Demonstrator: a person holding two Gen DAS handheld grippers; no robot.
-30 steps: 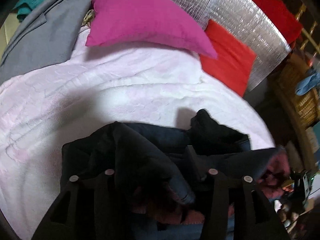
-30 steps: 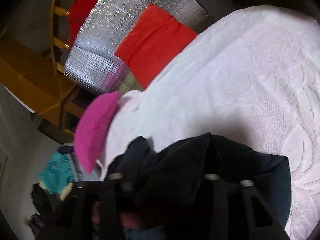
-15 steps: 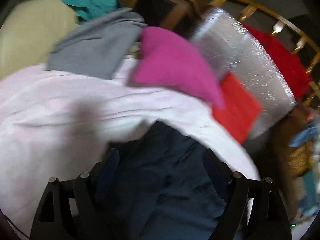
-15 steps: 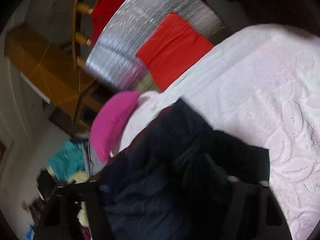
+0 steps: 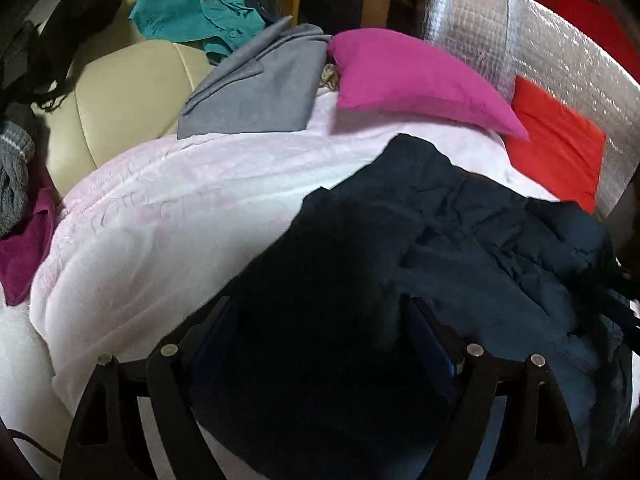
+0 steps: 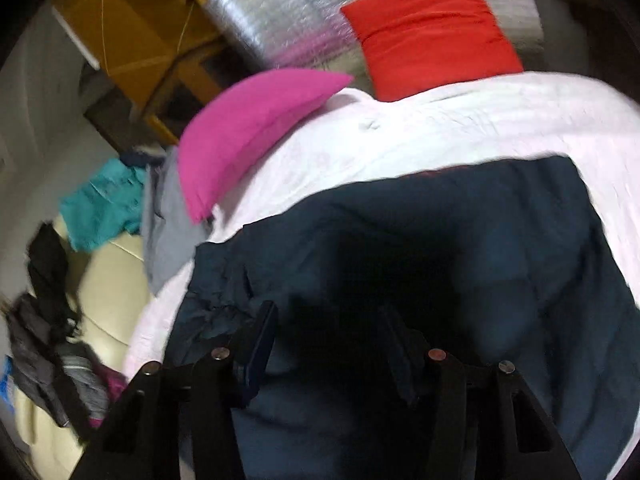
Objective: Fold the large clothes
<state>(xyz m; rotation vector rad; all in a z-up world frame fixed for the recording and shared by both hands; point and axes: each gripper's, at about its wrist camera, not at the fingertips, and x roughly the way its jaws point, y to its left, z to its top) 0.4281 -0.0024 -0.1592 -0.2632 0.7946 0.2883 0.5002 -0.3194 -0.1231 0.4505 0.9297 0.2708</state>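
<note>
A large dark navy jacket (image 5: 460, 240) lies spread on the pale pink bedspread (image 5: 180, 200); it also shows in the right wrist view (image 6: 460, 264). My left gripper (image 5: 320, 312) is open, its fingers apart above the jacket's near left part. My right gripper (image 6: 332, 320) is open too, its fingers apart above the jacket's near edge. Neither holds cloth.
A magenta pillow (image 5: 412, 80) and a red pillow (image 5: 560, 152) lie at the bed's head against a silver foil panel (image 5: 540, 48). A grey garment (image 5: 264, 88), a teal shirt (image 5: 192, 8) and a cream chair (image 5: 120, 104) stand left.
Both grippers opened and let go of the bunched jacket, which now lies spread flatter on the bed. Both grippers pulled back and up, showing more of the room.
</note>
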